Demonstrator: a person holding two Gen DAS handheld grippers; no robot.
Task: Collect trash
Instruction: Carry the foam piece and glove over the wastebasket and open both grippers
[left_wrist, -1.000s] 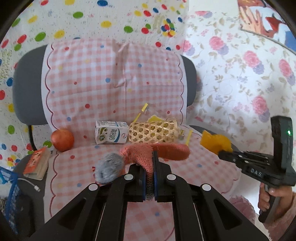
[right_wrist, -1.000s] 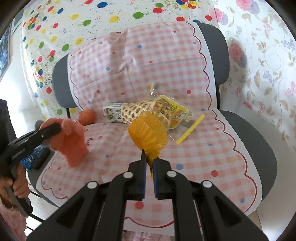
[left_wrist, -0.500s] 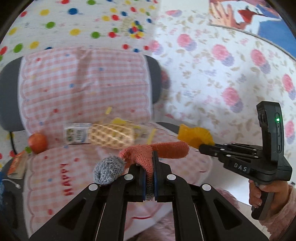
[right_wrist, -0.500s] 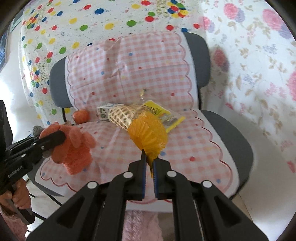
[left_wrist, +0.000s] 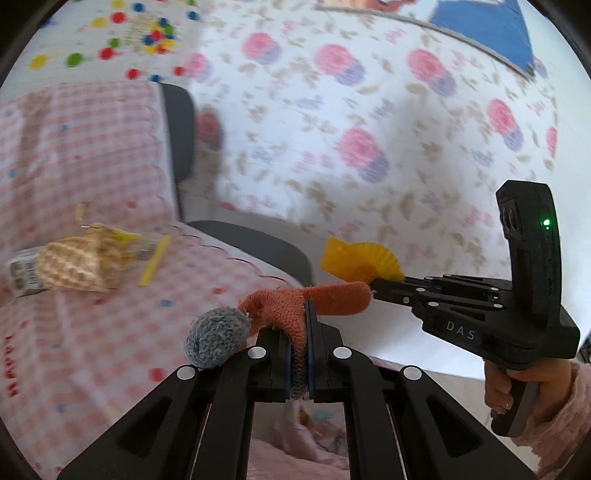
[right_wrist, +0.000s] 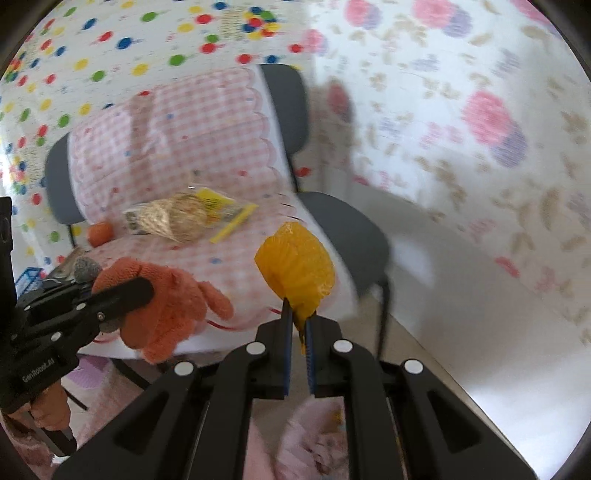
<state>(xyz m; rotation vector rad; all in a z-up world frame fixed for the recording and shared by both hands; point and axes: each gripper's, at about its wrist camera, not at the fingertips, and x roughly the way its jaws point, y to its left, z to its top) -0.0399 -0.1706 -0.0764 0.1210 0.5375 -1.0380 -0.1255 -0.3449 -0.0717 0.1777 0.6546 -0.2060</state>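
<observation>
My left gripper (left_wrist: 299, 314) is shut on an orange knitted sock (left_wrist: 295, 306) with a grey toe (left_wrist: 216, 343); the same sock (right_wrist: 166, 306) hangs from that gripper at the lower left of the right wrist view. My right gripper (right_wrist: 298, 317) is shut on a pleated yellow paper cup liner (right_wrist: 297, 269), which also shows in the left wrist view as a yellow fan (left_wrist: 360, 260) at the tip of the right gripper (left_wrist: 373, 286). Both grippers are held in the air off the chair's front right edge, side by side.
A grey chair (right_wrist: 351, 225) with a pink checked cover (left_wrist: 92, 147) still carries a woven basket (right_wrist: 177, 219), a milk carton (left_wrist: 20, 269), a yellow packet (right_wrist: 218, 206), a yellow stick (left_wrist: 153, 260) and an orange fruit (right_wrist: 99, 232). Floral cloth (left_wrist: 369, 129) hangs to the right, white floor below it.
Both grippers have swung to the right, away from the chair, each keeping its hold. The chair and its items have slid to the left of both views.
</observation>
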